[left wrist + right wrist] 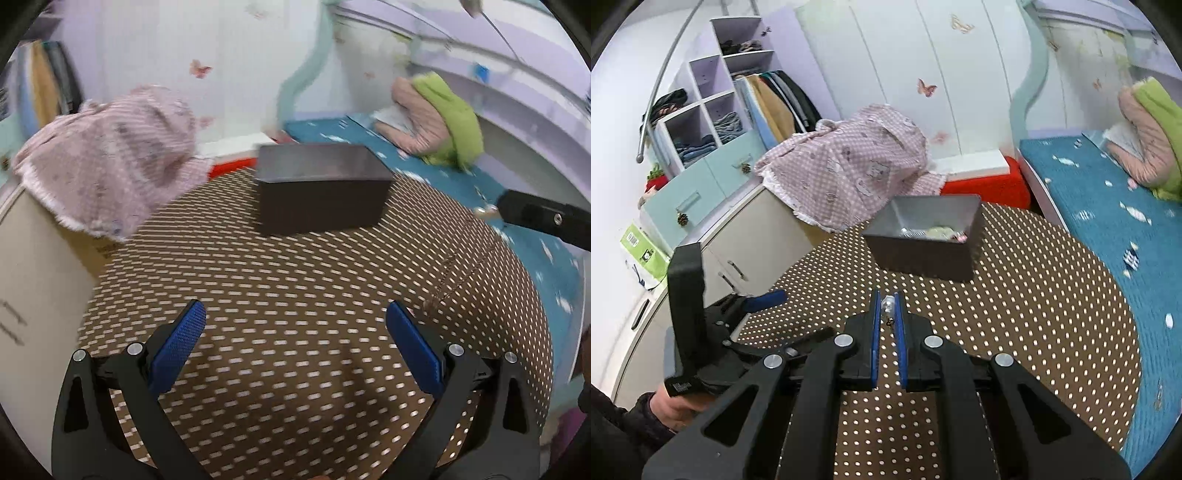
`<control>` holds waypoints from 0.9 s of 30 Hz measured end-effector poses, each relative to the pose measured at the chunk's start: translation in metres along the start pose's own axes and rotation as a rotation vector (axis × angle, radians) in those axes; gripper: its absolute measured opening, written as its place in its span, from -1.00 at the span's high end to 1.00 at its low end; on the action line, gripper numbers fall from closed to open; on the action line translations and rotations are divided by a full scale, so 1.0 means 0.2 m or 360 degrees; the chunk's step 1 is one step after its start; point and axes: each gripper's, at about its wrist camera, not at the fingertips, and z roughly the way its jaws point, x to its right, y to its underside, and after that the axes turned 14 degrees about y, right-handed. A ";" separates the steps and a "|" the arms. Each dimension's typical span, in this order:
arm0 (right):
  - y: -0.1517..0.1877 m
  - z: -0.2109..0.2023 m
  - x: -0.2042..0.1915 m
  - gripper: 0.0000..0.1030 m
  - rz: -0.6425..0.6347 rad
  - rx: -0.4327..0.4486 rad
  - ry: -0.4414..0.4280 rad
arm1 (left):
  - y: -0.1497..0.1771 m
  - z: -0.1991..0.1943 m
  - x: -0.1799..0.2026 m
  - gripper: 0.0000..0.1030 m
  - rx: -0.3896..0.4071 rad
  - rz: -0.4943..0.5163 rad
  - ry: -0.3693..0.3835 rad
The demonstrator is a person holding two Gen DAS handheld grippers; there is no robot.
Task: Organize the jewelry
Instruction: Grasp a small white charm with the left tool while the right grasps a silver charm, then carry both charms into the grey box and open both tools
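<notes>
Above the dotted worktop (1034, 314), the right hand-held gripper (887, 306) is pinching a tiny, light, probably fragile earring (887, 303) near its bead, while the left hand-held gripper (295, 332) is hanging spread.

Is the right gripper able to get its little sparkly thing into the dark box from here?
Probably yes. The right gripper is shut on a small jewelry piece, and the dark box sits open-topped just ahead on the dotted cloth, with nothing between them.

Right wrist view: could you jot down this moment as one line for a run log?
right gripper: shut on small earring | left gripper: open, empty | dark box: on dotted cloth, open, trinkets inside | earring not yet boxed
</notes>
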 end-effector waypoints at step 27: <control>0.00 0.04 0.15 0.88 0.0111 -0.0020 0.0043 | 0.02 0.21 0.12 0.74 -0.0179 0.0084 0.0273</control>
